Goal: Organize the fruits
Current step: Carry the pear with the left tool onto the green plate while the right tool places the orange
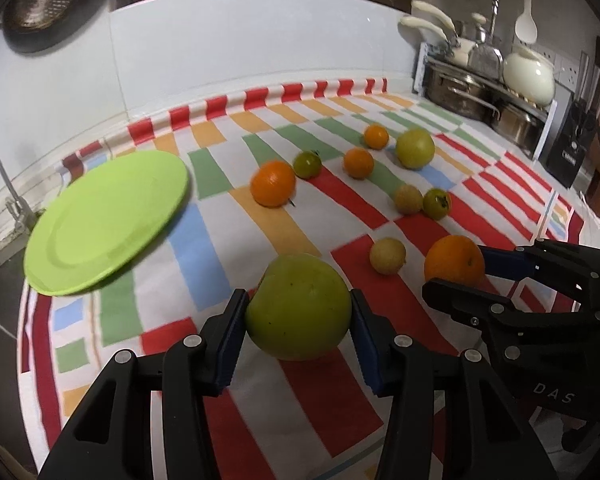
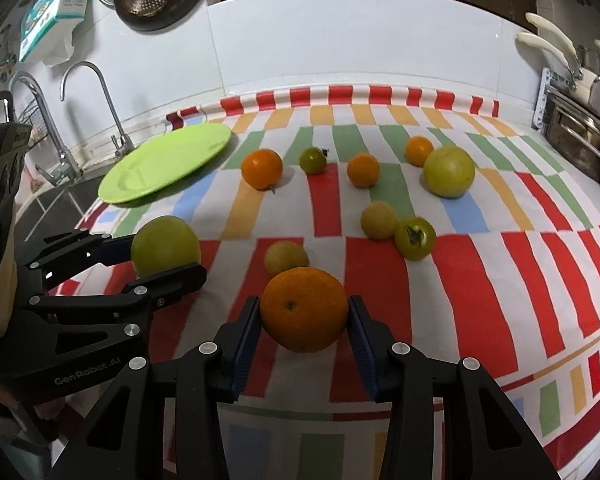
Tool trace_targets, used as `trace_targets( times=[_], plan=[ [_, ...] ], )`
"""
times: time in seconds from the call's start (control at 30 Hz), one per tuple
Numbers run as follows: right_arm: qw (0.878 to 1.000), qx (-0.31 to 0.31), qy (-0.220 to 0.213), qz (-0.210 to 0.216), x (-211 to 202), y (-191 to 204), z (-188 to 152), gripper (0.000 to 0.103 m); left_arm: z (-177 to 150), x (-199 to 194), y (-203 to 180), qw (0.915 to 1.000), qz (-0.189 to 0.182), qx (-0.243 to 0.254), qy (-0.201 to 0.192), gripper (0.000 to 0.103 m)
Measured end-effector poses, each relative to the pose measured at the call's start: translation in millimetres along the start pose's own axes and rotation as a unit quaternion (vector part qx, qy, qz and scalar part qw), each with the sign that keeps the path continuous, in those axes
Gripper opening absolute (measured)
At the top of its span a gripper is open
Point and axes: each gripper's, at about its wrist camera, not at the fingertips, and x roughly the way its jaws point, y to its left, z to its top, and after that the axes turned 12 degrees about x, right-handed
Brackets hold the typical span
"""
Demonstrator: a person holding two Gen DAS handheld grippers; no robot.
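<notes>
A large green apple rests on the striped cloth between the blue pads of my left gripper, and both pads press on its sides. Seen from the right wrist, the same apple sits in that gripper. My right gripper is shut on a big orange that still touches the cloth. The left wrist view shows this orange inside the right gripper. A lime green plate lies bare at the far left. Several more fruits are scattered beyond.
Loose on the cloth are an orange, a second green apple, green tomatoes and small yellow fruits. A sink with taps lies left. A rack of pots stands at the back right.
</notes>
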Motion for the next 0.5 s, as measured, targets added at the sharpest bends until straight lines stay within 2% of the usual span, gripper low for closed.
trace_targets(
  times=[0.3, 0.5],
  plan=[
    [0.999, -0.033, -0.028, 0.026, -8.6, 39.1, 29.3, 0.044, 6.1, -31.9, 38.1, 0.9989, 0.031, -0.029, -0.019, 0.049],
    [0.997, -0.057, -0.034, 0.039, 2.8, 71.5, 47.4, 0.044, 9.7, -42.2, 68.7, 0.9978, 0.052, -0.028, -0.029, 0.049]
  ],
)
